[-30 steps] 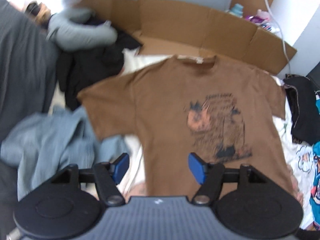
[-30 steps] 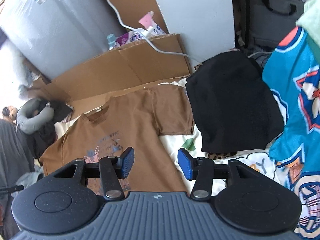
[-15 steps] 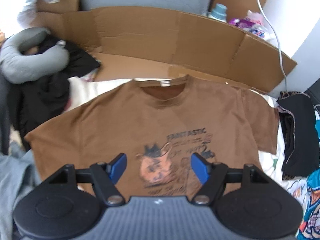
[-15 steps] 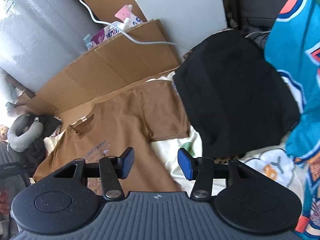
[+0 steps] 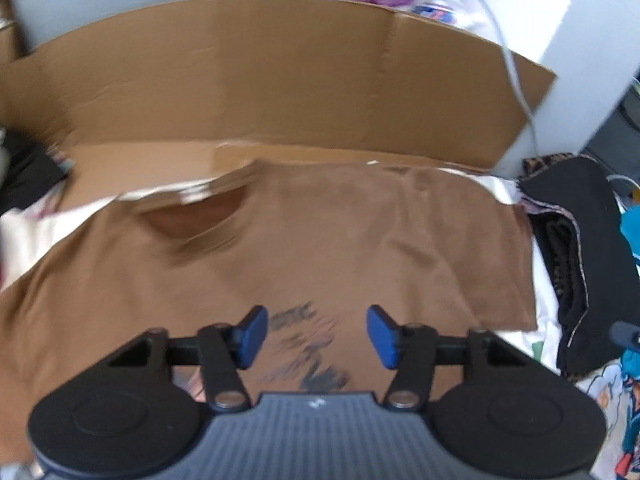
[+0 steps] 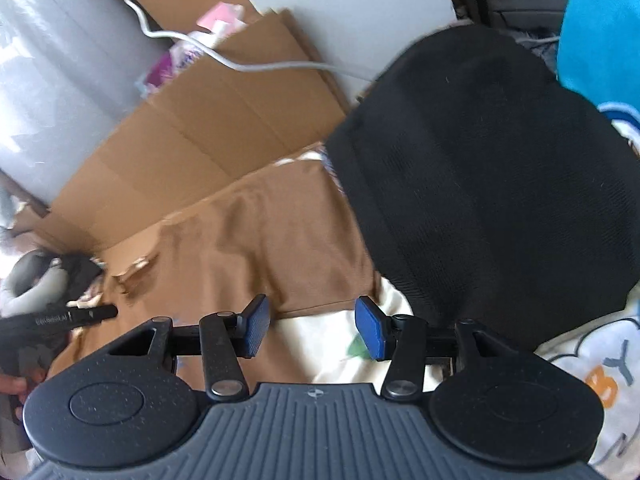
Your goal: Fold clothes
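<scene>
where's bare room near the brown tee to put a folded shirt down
One free patch: the cream sheet below the brown t-shirt sleeve hem, left of the black garment. The cardboard floor beyond the collar is also bare. The right side is crowded.

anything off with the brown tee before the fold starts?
Mostly fine: the brown T-shirt lies flat, face up. Two small oddities: its collar end rides up onto the cardboard, and the sleeve beside the black garment runs right up to or under that garment's edge. Both grippers are open, holding nothing.
</scene>
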A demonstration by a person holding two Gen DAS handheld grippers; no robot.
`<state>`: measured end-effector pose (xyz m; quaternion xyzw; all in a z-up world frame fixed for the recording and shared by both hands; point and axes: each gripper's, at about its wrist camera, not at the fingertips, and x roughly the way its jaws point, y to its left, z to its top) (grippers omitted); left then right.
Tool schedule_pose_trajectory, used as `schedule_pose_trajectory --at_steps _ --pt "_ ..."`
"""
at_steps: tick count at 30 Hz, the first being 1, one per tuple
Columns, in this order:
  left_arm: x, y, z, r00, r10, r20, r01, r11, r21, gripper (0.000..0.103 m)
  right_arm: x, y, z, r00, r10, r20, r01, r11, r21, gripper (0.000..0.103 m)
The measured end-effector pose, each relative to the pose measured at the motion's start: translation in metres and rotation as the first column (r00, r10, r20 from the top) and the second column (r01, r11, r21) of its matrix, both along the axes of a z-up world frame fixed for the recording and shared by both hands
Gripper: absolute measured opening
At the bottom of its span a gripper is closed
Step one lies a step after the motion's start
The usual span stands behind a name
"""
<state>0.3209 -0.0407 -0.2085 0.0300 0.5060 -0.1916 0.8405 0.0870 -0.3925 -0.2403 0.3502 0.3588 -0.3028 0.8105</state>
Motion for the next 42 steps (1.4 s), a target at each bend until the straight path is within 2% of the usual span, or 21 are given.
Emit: schedule_pose_trajectory --at_steps 2,7,8,9,10,13,16,23,24,25,26,27,29,33,37,42 --pt "0.006 -0.021 -0.014 0.999 -0.040 0.019 0.040 0.999 -0.030 0.052 0.002 -0.004 -0.021 1.000 -0.017 0.009 0.017 1.000 -0.009 0.054" --pt "0.013 -0.079 -0.048 0.979 -0.181 0.091 0.185 0.982 -0.035 0.040 0.007 -0.005 -0.072 0.995 -0.078 0.060 0.079 0.997 -0.006 0.052" --pt "0.013 -0.090 -0.055 0.974 -0.205 0.099 0.210 0.977 -0.040 0.035 0.009 -0.004 -0.080 0.994 -0.089 0.060 0.090 0.996 -0.012 0.052" --pt "0.013 -0.099 -0.061 0.968 -0.228 0.109 0.234 0.971 -0.044 0.025 0.010 -0.005 -0.088 0.993 -0.103 0.062 0.104 0.994 -0.018 0.052" --pt "0.011 -0.105 -0.066 0.962 -0.244 0.125 0.251 0.967 -0.047 0.022 0.011 -0.005 -0.096 0.991 -0.118 0.064 0.119 0.993 -0.023 0.052" --pt "0.003 -0.121 -0.080 0.942 -0.291 0.169 0.303 0.952 -0.051 0.021 0.010 -0.007 -0.111 0.979 -0.182 0.086 0.183 0.983 0.000 0.051" --pt "-0.003 -0.129 -0.094 0.920 -0.354 0.170 0.365 0.930 -0.036 0.022 0.009 -0.012 -0.120 0.969 -0.220 0.111 0.215 0.975 0.051 0.051" --pt "-0.008 -0.123 -0.112 0.920 -0.363 0.145 0.367 0.930 -0.001 0.022 0.019 -0.020 -0.128 0.961 -0.248 0.125 0.239 0.967 0.084 0.051" --pt "-0.008 -0.121 -0.112 0.923 -0.360 0.137 0.363 0.932 -0.001 0.022 0.021 -0.022 -0.129 0.959 -0.251 0.129 0.241 0.967 0.086 0.048" --pt "-0.009 -0.121 -0.112 0.922 -0.361 0.137 0.364 0.931 0.002 0.022 0.022 -0.024 -0.130 0.958 -0.256 0.128 0.247 0.965 0.086 0.031" --pt "-0.010 -0.121 -0.111 0.921 -0.363 0.139 0.366 0.930 0.005 0.022 0.024 -0.026 -0.132 0.958 -0.262 0.118 0.253 0.963 0.087 0.019" --pt "-0.011 -0.120 -0.111 0.921 -0.364 0.140 0.367 0.930 0.004 0.022 0.026 -0.028 -0.133 0.958 -0.262 0.115 0.252 0.963 0.097 0.004" --pt "-0.012 -0.117 -0.110 0.919 -0.369 0.137 0.372 0.928 -0.001 0.022 0.027 -0.033 -0.132 0.960 -0.248 0.127 0.235 0.966 0.112 0.003" --pt "-0.019 -0.115 -0.111 0.905 -0.404 0.136 0.406 0.914 0.009 0.021 0.029 -0.036 -0.115 0.969 -0.190 0.158 0.184 0.982 0.049 0.004" --pt "-0.027 -0.112 -0.110 0.901 -0.415 0.126 0.421 0.907 -0.022 0.021 0.036 -0.040 -0.100 0.974 -0.147 0.170 0.151 0.988 -0.011 0.004" --pt "-0.039 -0.119 -0.111 0.880 -0.458 0.128 0.465 0.885 -0.032 0.019 0.045 -0.045 -0.088 0.977 -0.121 0.178 0.135 0.989 -0.068 0.004"
